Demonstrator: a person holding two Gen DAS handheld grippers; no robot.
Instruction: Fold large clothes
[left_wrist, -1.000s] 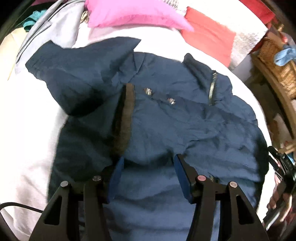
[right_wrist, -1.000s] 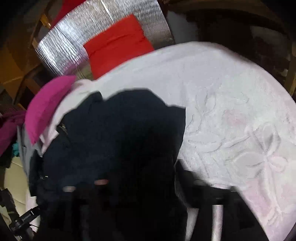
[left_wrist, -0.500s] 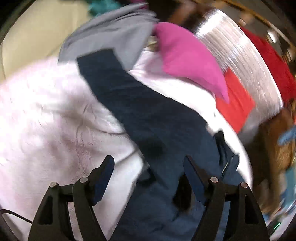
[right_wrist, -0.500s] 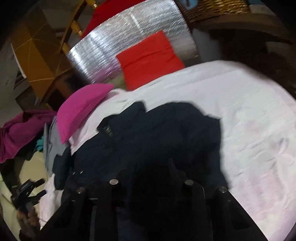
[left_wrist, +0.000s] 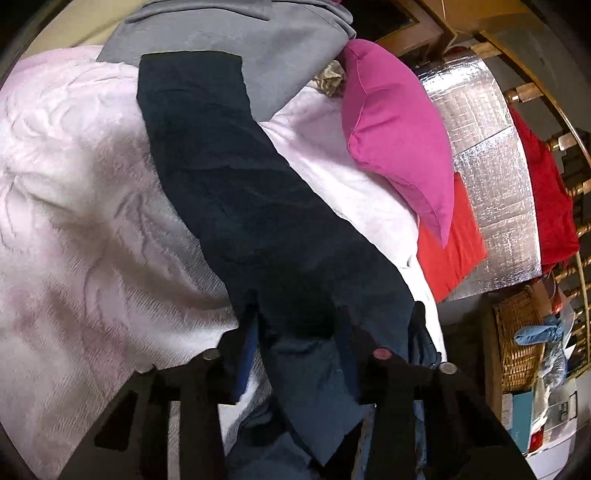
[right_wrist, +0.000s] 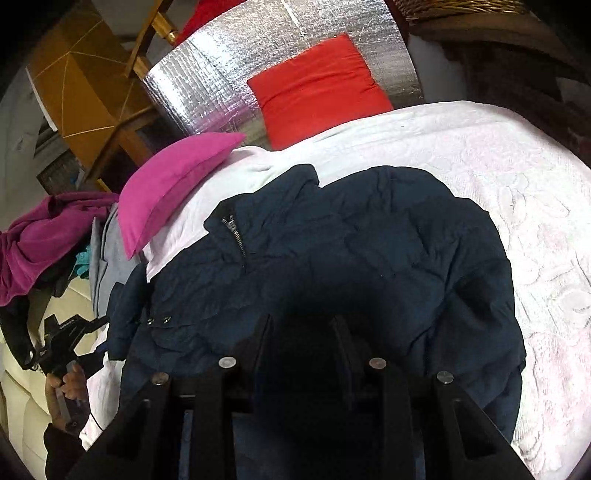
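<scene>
We are seeing a bright pink pillow (left_wrist: 399, 136) lying on a pale pink embossed bedspread (left_wrist: 74, 221). A flat red cushion (right_wrist: 317, 88) is leaning against a silver foil panel (right_wrist: 207, 88).

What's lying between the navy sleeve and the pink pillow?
Bare pale bedspread only, between the navy sleeve and the pink pillow; the left wrist view shows it.

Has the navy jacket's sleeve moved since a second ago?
Yes. The navy jacket's sleeve, earlier bunched on the jacket, now stretches straight toward the grey cloth.
</scene>
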